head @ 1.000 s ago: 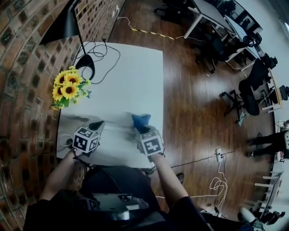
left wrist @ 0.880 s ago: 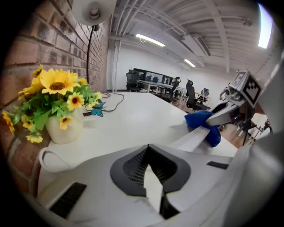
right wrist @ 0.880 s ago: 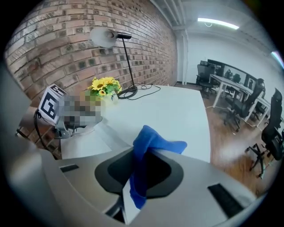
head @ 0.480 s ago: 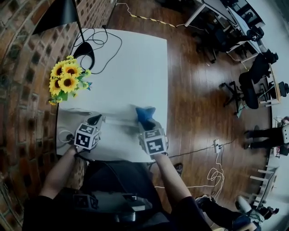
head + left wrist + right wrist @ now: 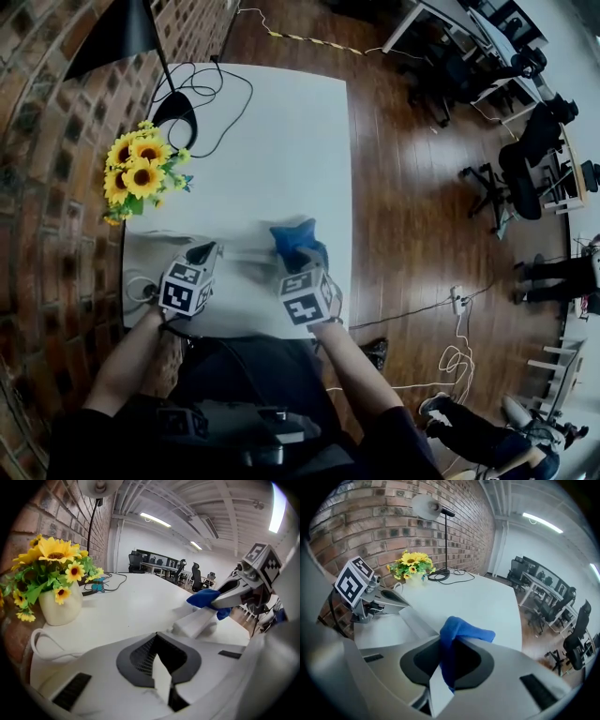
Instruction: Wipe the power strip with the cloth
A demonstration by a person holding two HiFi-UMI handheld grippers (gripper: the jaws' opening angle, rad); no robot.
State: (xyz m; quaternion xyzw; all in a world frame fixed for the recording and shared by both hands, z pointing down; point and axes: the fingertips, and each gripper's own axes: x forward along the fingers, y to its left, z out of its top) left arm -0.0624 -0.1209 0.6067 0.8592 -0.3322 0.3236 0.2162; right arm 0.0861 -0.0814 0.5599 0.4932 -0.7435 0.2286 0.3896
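Power strip (image 5: 246, 253) lies flat on the table (image 5: 272, 141) near the front edge, long axis running left to right between the two tongs, with the blue cloth (image 5: 295, 242) bunched on its right end. Right tongs (image 5: 440, 681) are clenched on the cloth. Left tongs (image 5: 161, 681) are clenched on nothing, tips at the strip's left end, likely steadying it. Judged stroke: leftward along the strip. The table's right and front edges are close, with open room beyond toward the sunflowers (image 5: 141, 173).

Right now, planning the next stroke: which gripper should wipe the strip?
Right. The right gripper is shut on the cloth, over the strip; the left gripper is shut, without cloth, at the strip's other end.
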